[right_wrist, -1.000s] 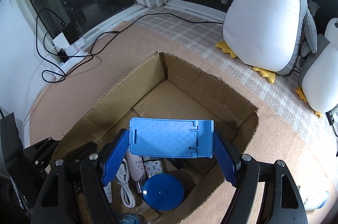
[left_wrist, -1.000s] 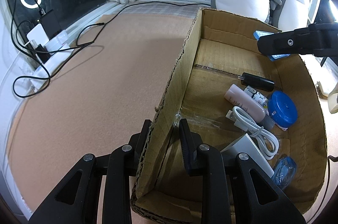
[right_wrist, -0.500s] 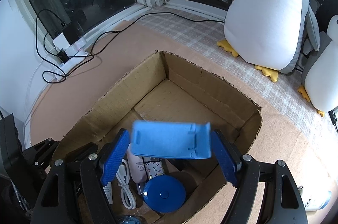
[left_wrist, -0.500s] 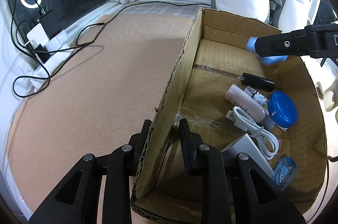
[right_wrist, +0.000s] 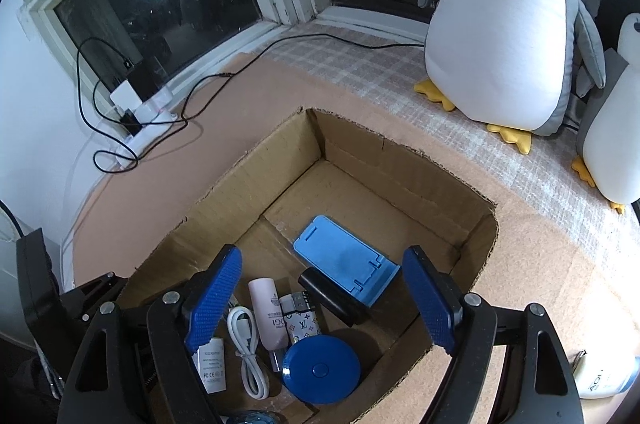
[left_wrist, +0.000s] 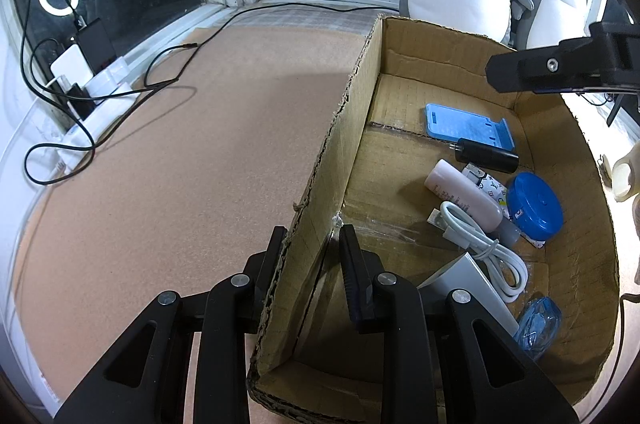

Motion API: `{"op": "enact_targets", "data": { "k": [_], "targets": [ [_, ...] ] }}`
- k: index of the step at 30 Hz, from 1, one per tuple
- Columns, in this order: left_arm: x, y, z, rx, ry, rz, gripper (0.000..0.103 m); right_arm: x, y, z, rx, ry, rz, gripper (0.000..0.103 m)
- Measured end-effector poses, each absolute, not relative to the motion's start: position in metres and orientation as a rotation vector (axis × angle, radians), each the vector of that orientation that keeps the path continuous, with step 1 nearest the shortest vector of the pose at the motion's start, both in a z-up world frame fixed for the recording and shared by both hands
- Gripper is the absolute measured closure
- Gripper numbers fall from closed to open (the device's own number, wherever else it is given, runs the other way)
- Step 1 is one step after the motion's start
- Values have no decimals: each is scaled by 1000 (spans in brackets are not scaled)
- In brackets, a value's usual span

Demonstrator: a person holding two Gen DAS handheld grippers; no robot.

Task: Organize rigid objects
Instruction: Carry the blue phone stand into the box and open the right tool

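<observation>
Right gripper [right_wrist: 322,298] spread wide, nothing between its blue pads [right_wrist: 214,298] — hovers above the open cardboard box [right_wrist: 408,163]. Blue phone stand [right_wrist: 344,258] lies flat on the box floor toward the far end, apart from the pads; its lipped end touches the black cylinder [right_wrist: 330,294]. Nearer in the box: pink tube [right_wrist: 267,312], patterned lighter [right_wrist: 299,320], round blue case [right_wrist: 320,370], coiled white cable [right_wrist: 248,356], white adapter with label [right_wrist: 210,368].

Left gripper [left_wrist: 310,248] straddles the box's left wall [left_wrist: 320,191], one finger outside, one inside, clamped on the cardboard. In the left wrist view the phone stand [left_wrist: 466,125] sits just behind the black cylinder [left_wrist: 486,155], right gripper body above it. Box sits on a tan mat [left_wrist: 160,151]; two plush penguins [right_wrist: 508,23] beyond, power strip with cables [right_wrist: 140,107] by the window.
</observation>
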State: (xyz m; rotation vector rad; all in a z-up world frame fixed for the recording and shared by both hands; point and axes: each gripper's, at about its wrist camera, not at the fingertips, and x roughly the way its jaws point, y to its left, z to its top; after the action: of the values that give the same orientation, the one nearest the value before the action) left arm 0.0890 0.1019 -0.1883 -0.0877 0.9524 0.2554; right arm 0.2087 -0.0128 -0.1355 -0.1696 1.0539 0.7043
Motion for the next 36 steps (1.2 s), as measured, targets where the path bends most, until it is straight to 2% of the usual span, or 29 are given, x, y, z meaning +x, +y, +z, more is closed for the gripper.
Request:
{"op": "enact_targets", "data": {
  "k": [21,36],
  "targets": [
    [89,102,-188,-87,952,255,80,186,-30,-109,-166,938,696,24],
    [92,101,-187,-75,954,260,80,167,-99,-86,-116,878,586,24]
  ]
}}
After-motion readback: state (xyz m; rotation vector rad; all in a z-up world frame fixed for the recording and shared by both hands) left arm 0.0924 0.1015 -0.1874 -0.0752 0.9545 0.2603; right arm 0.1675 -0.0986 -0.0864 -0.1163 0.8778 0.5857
